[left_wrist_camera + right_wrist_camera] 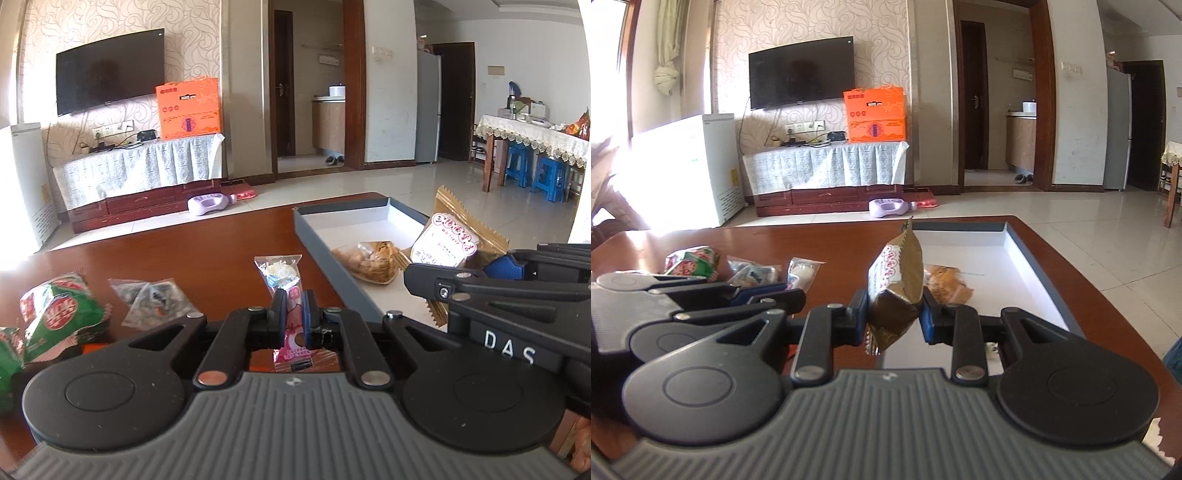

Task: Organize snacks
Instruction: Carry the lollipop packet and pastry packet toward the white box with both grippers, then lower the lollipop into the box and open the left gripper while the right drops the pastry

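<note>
My left gripper [293, 308] is shut on a slim pink-and-clear snack packet [282, 275], held upright above the brown table [207, 243]. My right gripper [894, 314] is shut on a gold snack packet [897, 277] with a white label; the same packet [448, 238] shows at the right of the left wrist view, over the near part of the grey tray [321, 245]. Inside the white-floored tray [1030, 254] lies a clear packet of brown biscuits [947, 282], also seen as biscuits [373, 260]. The left gripper [764, 291] sits to the left of the gold packet.
On the table's left lie green-and-red packets [62, 310] and a clear grey-patterned packet [155, 301]. An orange packet [295, 360] lies under my left gripper. Beyond the table edge are tiled floor, a TV stand and a dining table with blue stools [546, 177].
</note>
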{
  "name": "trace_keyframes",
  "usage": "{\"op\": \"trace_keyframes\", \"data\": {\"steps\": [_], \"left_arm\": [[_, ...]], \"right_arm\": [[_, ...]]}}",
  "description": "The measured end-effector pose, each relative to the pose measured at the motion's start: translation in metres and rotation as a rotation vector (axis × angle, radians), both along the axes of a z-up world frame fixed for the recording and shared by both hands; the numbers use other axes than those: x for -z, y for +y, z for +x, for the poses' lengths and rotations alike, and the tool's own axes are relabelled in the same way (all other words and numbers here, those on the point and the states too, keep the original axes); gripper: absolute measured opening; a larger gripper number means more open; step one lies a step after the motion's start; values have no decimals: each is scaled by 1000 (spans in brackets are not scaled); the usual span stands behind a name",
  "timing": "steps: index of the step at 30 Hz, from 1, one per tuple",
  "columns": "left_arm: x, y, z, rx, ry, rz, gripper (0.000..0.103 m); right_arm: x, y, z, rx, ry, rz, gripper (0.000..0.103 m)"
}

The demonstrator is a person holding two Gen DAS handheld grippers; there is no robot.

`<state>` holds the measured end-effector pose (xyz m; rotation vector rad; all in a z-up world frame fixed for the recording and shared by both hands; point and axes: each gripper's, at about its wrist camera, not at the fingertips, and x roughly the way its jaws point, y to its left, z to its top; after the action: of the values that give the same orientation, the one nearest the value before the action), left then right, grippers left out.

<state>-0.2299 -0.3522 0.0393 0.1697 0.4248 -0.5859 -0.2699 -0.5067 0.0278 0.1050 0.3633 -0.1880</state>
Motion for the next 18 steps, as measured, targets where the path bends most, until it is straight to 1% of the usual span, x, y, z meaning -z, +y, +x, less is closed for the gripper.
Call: {"op": "trace_keyframes", "data": {"steps": [8, 18], "left_arm": [[4, -20, 10, 29, 0, -3, 11], [9, -41, 25, 57, 6, -14, 11]], "right_arm": [[4, -16, -1, 41, 10, 18, 31], [10, -25, 1, 72, 29, 27, 31]]}}
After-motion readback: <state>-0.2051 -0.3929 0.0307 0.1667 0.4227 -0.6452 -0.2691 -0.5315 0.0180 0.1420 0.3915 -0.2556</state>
